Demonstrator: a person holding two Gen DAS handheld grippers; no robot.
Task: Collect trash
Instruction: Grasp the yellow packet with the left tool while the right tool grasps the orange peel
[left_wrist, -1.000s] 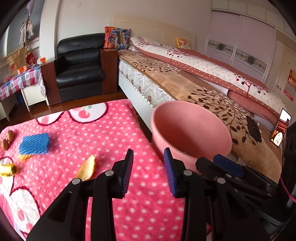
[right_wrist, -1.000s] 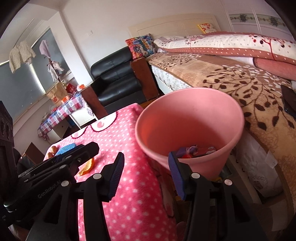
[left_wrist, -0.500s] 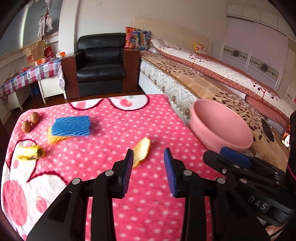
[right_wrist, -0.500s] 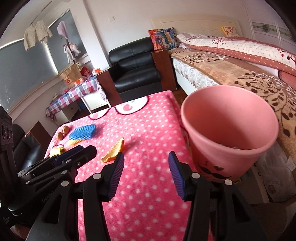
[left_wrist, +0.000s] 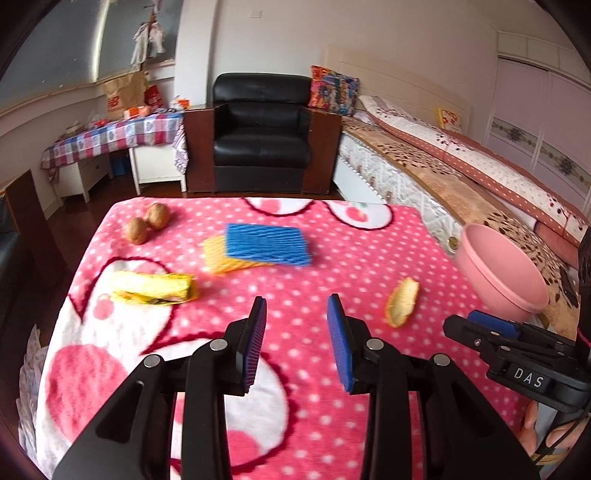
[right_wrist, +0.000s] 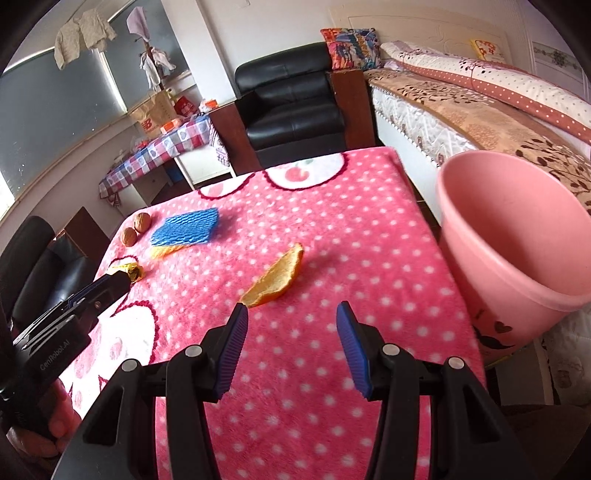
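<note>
On the pink dotted blanket (left_wrist: 332, 258) lie an orange peel (left_wrist: 402, 301) (right_wrist: 275, 277), a blue foam net (left_wrist: 267, 245) (right_wrist: 186, 226) over a yellow piece (left_wrist: 218, 256), a yellow wrapper (left_wrist: 155, 291) (right_wrist: 127, 271) and two walnuts (left_wrist: 147, 223) (right_wrist: 136, 228). A pink bin (left_wrist: 500, 278) (right_wrist: 517, 236) stands off the table's right edge. My left gripper (left_wrist: 297, 317) is open and empty above the blanket, short of the foam net. My right gripper (right_wrist: 291, 321) is open and empty, just short of the peel.
A black armchair (left_wrist: 262, 129) stands behind the table, a bed (left_wrist: 461, 177) to the right beyond the bin, and a side table with a checked cloth (left_wrist: 110, 136) at the back left. The right gripper's body (left_wrist: 517, 354) shows low right in the left wrist view.
Both grippers have swung left, away from the bin and over the blanket. The trash items have come into fuller view. Both jaws stay open and empty.
</note>
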